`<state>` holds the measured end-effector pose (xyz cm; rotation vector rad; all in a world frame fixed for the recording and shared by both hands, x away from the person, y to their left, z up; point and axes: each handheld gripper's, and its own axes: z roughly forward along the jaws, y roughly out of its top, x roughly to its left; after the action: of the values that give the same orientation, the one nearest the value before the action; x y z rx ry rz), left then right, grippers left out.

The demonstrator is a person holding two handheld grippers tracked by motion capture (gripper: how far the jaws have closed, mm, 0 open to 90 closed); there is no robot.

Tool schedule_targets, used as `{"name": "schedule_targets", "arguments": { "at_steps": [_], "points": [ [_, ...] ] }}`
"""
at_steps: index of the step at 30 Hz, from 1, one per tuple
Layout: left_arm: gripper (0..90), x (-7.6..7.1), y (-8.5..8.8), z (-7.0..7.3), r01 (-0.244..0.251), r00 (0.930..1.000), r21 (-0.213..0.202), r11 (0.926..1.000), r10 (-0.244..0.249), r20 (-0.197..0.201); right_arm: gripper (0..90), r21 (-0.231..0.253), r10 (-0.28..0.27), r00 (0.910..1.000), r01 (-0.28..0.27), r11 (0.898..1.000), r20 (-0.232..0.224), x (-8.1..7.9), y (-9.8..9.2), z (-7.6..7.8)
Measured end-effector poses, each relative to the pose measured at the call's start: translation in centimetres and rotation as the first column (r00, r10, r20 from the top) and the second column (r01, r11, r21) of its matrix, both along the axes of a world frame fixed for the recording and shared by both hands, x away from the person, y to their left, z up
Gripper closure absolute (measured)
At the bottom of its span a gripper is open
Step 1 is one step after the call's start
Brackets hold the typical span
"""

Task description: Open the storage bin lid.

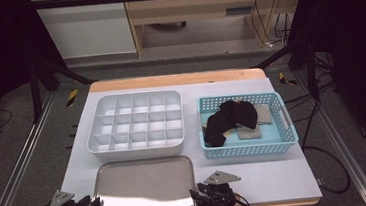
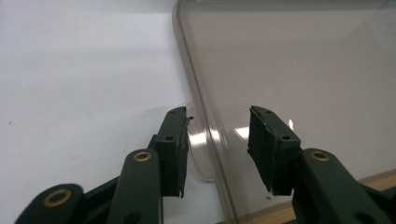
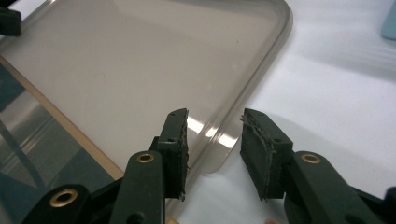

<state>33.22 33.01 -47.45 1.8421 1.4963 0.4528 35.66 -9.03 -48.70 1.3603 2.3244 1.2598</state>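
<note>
Two pairs of black jaws straddle the rim of the metal tray (image 1: pixel 144 184), one at each near corner, and we see both standing partly open with a gap on either side of the rim, pressing nothing. Our left gripper (image 2: pixel 218 140) sits over the tray's left near corner, our right gripper (image 3: pixel 215 140) over its right near corner. The gripper views give us the raised, rounded lip with bright glints; the high view gives what they miss: the tray lies flat at the near edge of the white table (image 1: pixel 287 174), in front of a white divided organizer (image 1: pixel 136 123), with a blue basket (image 1: pixel 248 150) of dark cloths (image 1: pixel 227 119) to its right. The tray's surface is dull silver, empty, shining near us.
</note>
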Motion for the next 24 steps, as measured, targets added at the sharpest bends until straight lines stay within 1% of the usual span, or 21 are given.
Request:
{"name": "schedule_targets", "arguments": {
  "at_steps": [2,4,5,7,8,10,13,15,19,21,22,24],
  "points": [
    [56.7,0.0,0.0,0.0,0.002,1.0,-0.004,1.0,-0.002,0.007,60.7,0.009,-0.004,1.0,0.004,1.0,-0.003,0.0,-0.1,0.0],
    [54.6,-0.1,0.0,0.1,-0.002,0.9997,0.0,1.0,0.002,0.025,59.8,0.012,-0.011,0.9999,0.011,1.0,0.004,0.0,-0.3,0.1],
    [53.4,-0.1,0.0,0.1,-0.003,0.9995,0.001,1.0,0.003,0.033,59.2,0.018,-0.009,0.9998,0.009,1.0,0.017,0.1,-0.4,0.1],
    [50.8,0.0,0.1,0.2,-0.001,0.9989,0.014,0.9999,0.001,0.046,57.4,0.029,-0.008,0.9996,0.007,1.0,0.028,0.2,-0.7,0.2],
    [49.9,0.0,0.1,0.3,-0.005,0.9984,0.011,0.9999,0.004,0.056,56.6,0.034,-0.008,0.9992,0.006,0.999,0.038,0.2,-0.8,0.2],
    [48.3,0.2,0.0,0.5,-0.002,0.9968,0.018,0.9998,0.0,0.08,54.5,0.05,-0.006,0.9985,0.003,0.999,0.054,0.3,-1.1,0.3],
    [46.2,0.5,-0.3,0.7,0.009,0.9948,0.028,0.9996,-0.012,0.101,50.9,0.078,-0.004,0.9967,-0.003,0.997,0.081,0.6,-1.5,0.7],
    [45.0,0.9,-0.6,1.0,0.015,0.9938,0.029,0.9995,-0.018,0.11,49.6,0.086,0.0,0.9948,-0.008,0.996,0.102,0.6,-1.7,0.9],
    [42.3,1.7,-1.4,1.6,0.034,0.9908,0.011,0.9994,-0.035,0.131,44.7,0.096,0.006,0.991,-0.019,0.995,0.134,0.9,-2.1,1.5],
    [41.4,2.2,-2.0,2.0,0.044,0.9884,0.001,0.9991,-0.043,0.146,43.2,0.105,0.003,0.9891,-0.019,0.994,0.147,1.1,-2.4,1.8],
    [40.5,2.5,-2.4,2.2,0.048,0.9857,0.004,0.9988,-0.048,0.161,42.2,0.108,-0.001,0.9879,-0.016,0.994,0.155,1.2,-2.6,2.0],
    [39.5,3.0,-3.0,2.7,0.048,0.9824,0.012,0.9988,-0.05,0.18,39.4,0.11,0.002,0.9844,-0.021,0.994,0.176,1.4,-2.9,2.4]
  ]
}}
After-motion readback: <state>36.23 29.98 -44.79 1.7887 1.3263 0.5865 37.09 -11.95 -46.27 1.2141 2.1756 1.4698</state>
